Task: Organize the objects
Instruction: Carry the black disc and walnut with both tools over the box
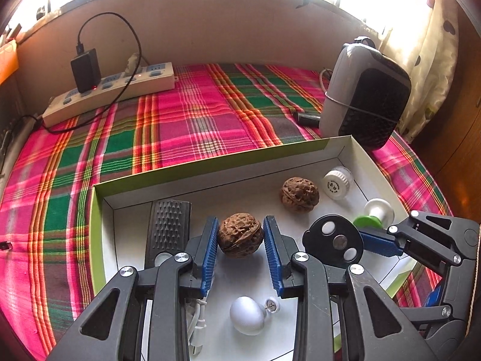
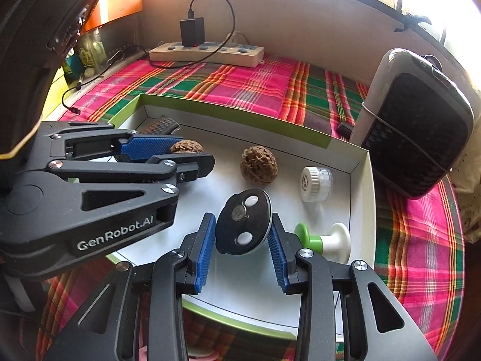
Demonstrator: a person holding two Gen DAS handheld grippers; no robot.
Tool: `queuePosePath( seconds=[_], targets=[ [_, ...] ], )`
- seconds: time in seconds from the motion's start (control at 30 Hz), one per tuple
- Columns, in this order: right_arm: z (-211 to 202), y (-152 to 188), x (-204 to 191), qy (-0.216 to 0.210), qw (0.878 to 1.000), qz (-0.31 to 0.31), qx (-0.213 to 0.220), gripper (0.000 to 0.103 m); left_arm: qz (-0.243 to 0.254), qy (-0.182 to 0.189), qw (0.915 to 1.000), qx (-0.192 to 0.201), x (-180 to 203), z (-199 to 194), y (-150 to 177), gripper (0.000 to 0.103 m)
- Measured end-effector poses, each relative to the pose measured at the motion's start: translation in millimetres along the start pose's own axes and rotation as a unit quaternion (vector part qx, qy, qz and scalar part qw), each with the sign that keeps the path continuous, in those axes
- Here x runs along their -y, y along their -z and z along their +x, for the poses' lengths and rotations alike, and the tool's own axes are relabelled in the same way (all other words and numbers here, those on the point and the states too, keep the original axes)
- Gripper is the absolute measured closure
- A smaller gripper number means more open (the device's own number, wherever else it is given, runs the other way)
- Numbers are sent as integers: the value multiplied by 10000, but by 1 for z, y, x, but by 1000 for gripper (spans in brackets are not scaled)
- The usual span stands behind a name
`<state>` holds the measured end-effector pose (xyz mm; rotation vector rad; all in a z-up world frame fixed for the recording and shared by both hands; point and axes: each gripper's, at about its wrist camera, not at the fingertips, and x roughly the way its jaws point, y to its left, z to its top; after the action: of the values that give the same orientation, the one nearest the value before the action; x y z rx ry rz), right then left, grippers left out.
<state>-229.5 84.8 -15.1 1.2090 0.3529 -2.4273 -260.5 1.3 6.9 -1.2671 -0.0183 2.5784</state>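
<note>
Plaid cloth, power strip, small heater

A pink-and-green plaid cloth [image 1: 186, 120] covers the table. At the back a white power strip [image 1: 111, 93] carries a black adapter [image 1: 85, 70] with its looping cable [image 2: 222, 9]. A grey-and-black heater [image 2: 418, 126] stands by the spotted curtain [image 1: 421, 48].

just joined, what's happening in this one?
A person works two handheld grippers over a shallow white box with green rim on a plaid cloth. The left gripper has a wrinkled brown walnut between its jaws. The right gripper grips a black oval disc with white buttons. A second walnut, a white-capped jar and a green-and-white spool lie in the box.
</note>
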Motion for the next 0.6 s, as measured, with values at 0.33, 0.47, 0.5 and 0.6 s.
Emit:
queuePosePath(
  seconds=[0.33,0.47,0.5,0.6],
  targets=[
    [1,0,-1,-11,10000,-15,-47,67,-7,16,10000,-14,1,1,-1,74],
    [2,0,-1,-7,10000,-13,-65,67,-4,17,10000,-18,1,2,-1,74],
    [2,0,-1,-2,10000,-10,-71,67,-3,18,10000,-17,1,2,-1,74],
    [2,1,-1,-17,10000,11,-86,67,1,13,10000,-17,1,2,-1,74]
  ],
)
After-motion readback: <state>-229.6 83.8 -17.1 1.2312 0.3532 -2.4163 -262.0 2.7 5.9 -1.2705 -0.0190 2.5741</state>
